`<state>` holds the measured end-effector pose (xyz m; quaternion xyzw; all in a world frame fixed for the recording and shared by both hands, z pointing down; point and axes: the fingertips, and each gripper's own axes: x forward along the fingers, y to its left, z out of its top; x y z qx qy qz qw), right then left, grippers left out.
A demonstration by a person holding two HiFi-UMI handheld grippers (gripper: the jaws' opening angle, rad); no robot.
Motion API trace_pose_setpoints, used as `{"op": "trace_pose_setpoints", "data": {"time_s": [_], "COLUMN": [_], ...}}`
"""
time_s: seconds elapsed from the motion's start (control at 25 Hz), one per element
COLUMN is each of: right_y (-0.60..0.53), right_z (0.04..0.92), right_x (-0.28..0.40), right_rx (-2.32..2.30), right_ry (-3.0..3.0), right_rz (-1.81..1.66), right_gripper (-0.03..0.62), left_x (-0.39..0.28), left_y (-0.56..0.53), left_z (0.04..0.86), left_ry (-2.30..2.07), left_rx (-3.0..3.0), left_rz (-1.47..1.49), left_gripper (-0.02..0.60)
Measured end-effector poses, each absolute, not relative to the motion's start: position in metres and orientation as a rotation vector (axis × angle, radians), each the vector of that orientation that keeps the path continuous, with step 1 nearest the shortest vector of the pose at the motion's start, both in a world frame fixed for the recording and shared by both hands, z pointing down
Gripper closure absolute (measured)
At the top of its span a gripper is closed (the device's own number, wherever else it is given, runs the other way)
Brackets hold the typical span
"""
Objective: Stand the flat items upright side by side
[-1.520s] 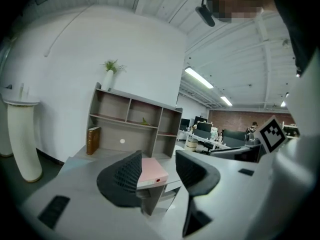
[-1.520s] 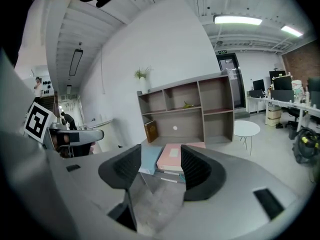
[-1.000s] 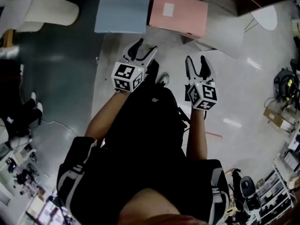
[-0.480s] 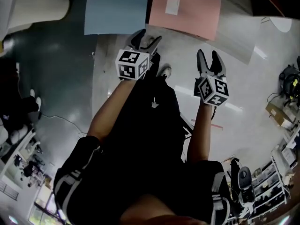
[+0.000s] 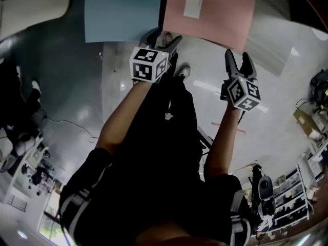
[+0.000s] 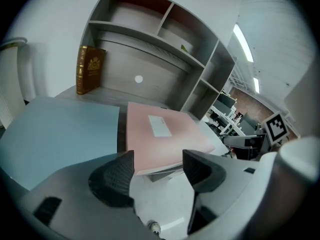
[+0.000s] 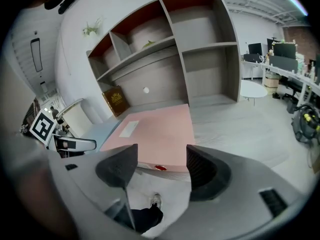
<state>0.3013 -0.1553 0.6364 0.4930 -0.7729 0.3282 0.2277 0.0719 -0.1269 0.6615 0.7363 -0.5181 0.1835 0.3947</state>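
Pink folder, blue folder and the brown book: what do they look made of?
The pink folder: probably matte card or plastic board; flat even colour, white label, thin stiff edge. The blue folder: same matte look. The brown book: hard cover, leather-like or cloth, with a gilt emblem; which one, I cannot tell.

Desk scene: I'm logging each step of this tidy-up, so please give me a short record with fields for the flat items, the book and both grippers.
Pink folder: lying flat on the desk, white label facing up
Blue folder: lying flat, to the left of the pink one
Brown book: upright at the back left, against the shelf unit
Left gripper: fingers opening, nothing between them, aimed at the pink folder's near edge
Right gripper: fingers opening, nothing between them, also facing the pink folder
Progress: neither folder stood up yet
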Motion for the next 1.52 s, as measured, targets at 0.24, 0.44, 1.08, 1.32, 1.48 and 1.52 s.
{"op": "trace_pose_setpoints", "data": {"time_s": [0.24,0.44,1.08,1.32,1.48,1.52], "right_y": [-0.171,-0.181,-0.177,-0.172,-0.156,-0.151], "right_z": [0.66,0.664,0.683,0.682,0.685,0.685], "right_x": [0.319,0.326,0.327,0.336,0.345,0.349], "right_rx": [1.361,1.358,1.333,1.337,1.34,1.342], "right_ry": [-2.068,-2.052,-2.072,-2.062,-2.045,-2.041], "right_rz": [0.953,0.978,1.112,1.103,1.101,1.102], "right_gripper": [0.265,0.263,0.263,0.264,0.264,0.264], "left_x": [0.069,0.068,0.08,0.09,0.1,0.104], "left_y": [-0.137,-0.138,-0.139,-0.138,-0.128,-0.125], "left_z": [0.67,0.674,0.688,0.688,0.69,0.69], "left_ry": [-1.318,-1.309,-1.22,-1.209,-1.197,-1.194], "left_rx": [1.834,1.808,1.785,1.806,1.813,1.817], "left_rz": [0.493,0.531,0.532,0.541,0.542,0.544], "left_gripper": [0.28,0.273,0.27,0.27,0.27,0.27]}}
